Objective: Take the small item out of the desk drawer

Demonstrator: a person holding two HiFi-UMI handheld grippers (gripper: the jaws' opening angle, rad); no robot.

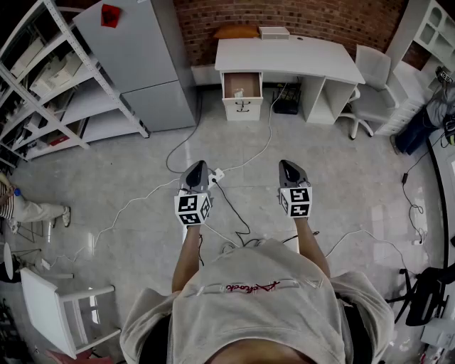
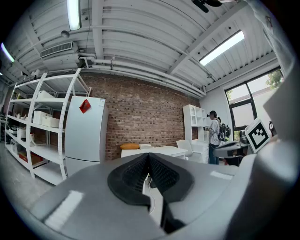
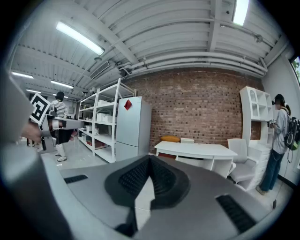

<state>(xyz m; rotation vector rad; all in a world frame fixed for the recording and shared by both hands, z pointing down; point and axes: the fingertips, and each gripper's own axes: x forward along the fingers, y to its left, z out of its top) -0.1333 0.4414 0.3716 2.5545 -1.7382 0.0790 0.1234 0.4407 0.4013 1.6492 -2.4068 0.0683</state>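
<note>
Small item (image 1: 238,92) lay pale in the open drawer (image 1: 246,79), under the left end of the white desk (image 1: 284,58) in the head view. Too small to identify. Judged light, probably rigid; best pinched from above across its narrow sides. Left gripper (image 1: 197,166) and right gripper (image 1: 287,165) were both clenched on nothing, well apart from the desk.

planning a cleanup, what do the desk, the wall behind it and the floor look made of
Desk: white laminate or painted board, probably; smooth matte top.
Wall: bare red-brown brick, mortar lines show.
Floor: polished grey stone or tile; glossy reflections.
</note>
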